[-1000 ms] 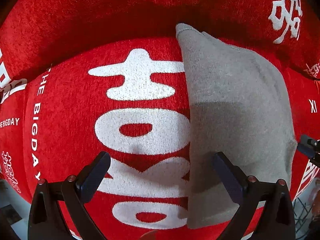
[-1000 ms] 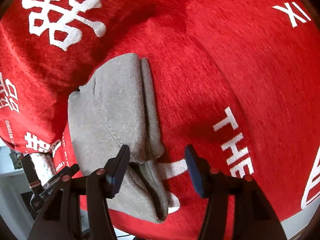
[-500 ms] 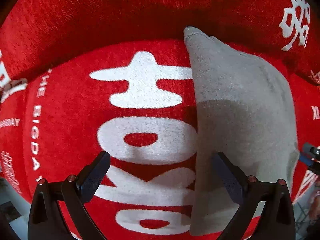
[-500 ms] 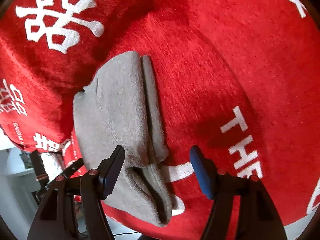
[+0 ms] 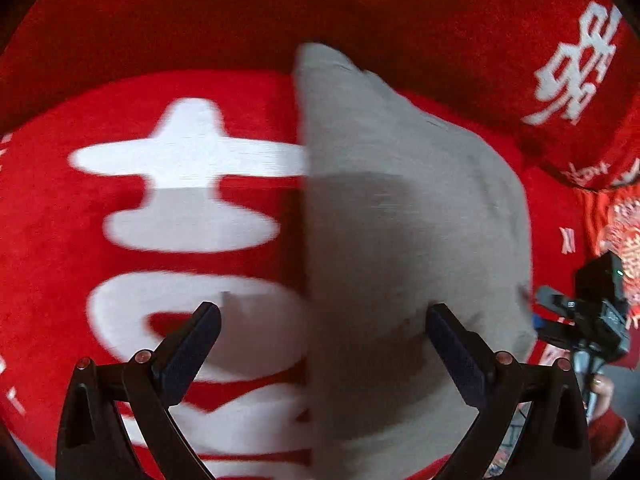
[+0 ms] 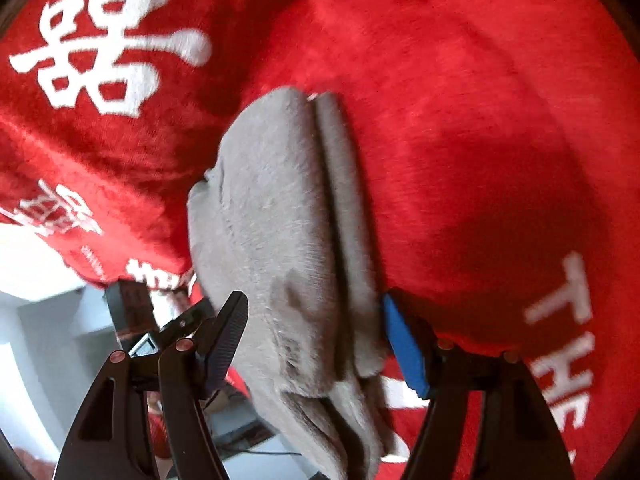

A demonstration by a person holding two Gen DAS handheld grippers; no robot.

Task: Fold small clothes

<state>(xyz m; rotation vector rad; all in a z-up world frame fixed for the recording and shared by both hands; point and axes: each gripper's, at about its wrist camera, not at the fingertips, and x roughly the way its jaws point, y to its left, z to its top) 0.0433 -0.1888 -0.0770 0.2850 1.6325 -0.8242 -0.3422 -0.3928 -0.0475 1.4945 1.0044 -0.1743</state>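
Lying folded on the red blanket [image 5: 100, 240], the grey garment [image 5: 400, 240] sits between both grippers; left gripper [image 5: 324, 344] and right gripper [image 6: 316, 340] hover with fingers apart.

The left gripper [image 5: 320, 336] hangs with its jaws wide apart above the straight edge of a folded grey garment [image 5: 404, 232]; the garment lies on a red cloth [image 5: 60, 220] with white characters; the right gripper [image 5: 576, 316] shows beside the garment's far side.
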